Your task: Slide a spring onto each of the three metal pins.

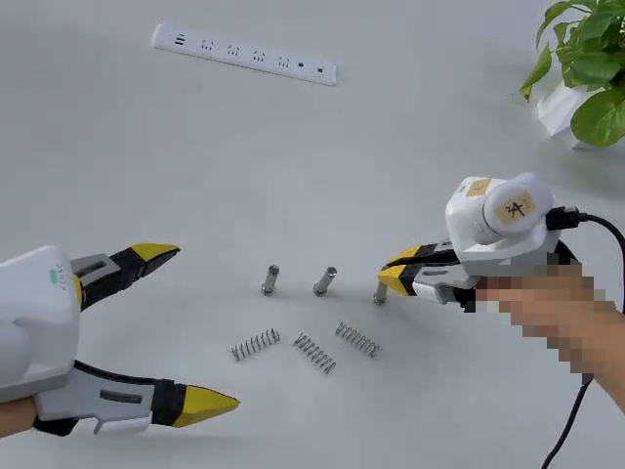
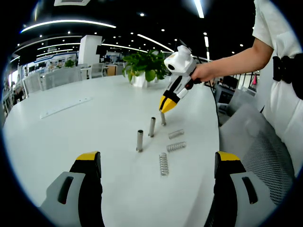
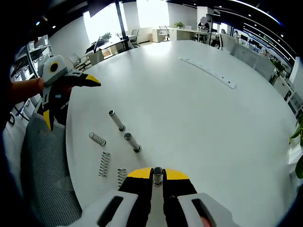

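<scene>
Right gripper (image 1: 389,278) pinches the rightmost pin (image 1: 380,292), half hidden by its jaws; two free pins (image 1: 325,281) stand at nine o'clock, three springs (image 1: 314,353) at seven. Left gripper (image 1: 205,327) gapes wide. Power strip (image 1: 244,54) at eleven, cropped plant (image 1: 586,68) at one.

White, yellow-tipped left gripper (image 1: 208,324), right gripper (image 1: 386,278)

Plain white tabletop (image 1: 195,147) carrying three short silvery metal pins (image 1: 270,279), upright in a row. Three small coiled wire springs (image 1: 314,353) lie flat just in front (all apart from the pins). Long white power strip (image 1: 244,54) farther back, leafy green plant in a white pot (image 1: 576,68) far right.
</scene>
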A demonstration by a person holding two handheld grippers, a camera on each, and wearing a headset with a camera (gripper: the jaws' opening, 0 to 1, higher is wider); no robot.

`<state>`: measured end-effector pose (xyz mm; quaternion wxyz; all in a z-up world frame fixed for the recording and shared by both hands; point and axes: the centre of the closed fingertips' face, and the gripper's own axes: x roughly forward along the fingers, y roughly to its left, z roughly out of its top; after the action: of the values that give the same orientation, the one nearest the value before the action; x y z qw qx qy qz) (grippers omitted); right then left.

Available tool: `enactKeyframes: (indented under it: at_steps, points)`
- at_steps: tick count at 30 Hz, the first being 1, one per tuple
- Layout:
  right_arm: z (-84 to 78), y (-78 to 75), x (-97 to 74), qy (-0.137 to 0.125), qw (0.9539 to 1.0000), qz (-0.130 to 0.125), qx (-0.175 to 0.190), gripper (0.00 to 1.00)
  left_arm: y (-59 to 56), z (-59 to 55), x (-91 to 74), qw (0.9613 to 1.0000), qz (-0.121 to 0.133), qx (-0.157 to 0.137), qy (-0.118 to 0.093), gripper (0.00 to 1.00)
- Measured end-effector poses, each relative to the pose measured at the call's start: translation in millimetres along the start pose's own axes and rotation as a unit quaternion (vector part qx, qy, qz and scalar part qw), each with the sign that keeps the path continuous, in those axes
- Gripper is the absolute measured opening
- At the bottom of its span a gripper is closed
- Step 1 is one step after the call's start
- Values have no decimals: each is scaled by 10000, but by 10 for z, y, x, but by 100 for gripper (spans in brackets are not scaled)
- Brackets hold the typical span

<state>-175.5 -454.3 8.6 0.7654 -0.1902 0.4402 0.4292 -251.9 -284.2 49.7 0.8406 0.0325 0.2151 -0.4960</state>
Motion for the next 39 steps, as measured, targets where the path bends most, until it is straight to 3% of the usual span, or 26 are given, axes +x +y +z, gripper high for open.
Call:
enactKeyframes:
  at_steps: [39]
  points:
    - [-84,61,-50,-125,9999,-75,71,5,-34,37,35,10000,-80,28,24,99]
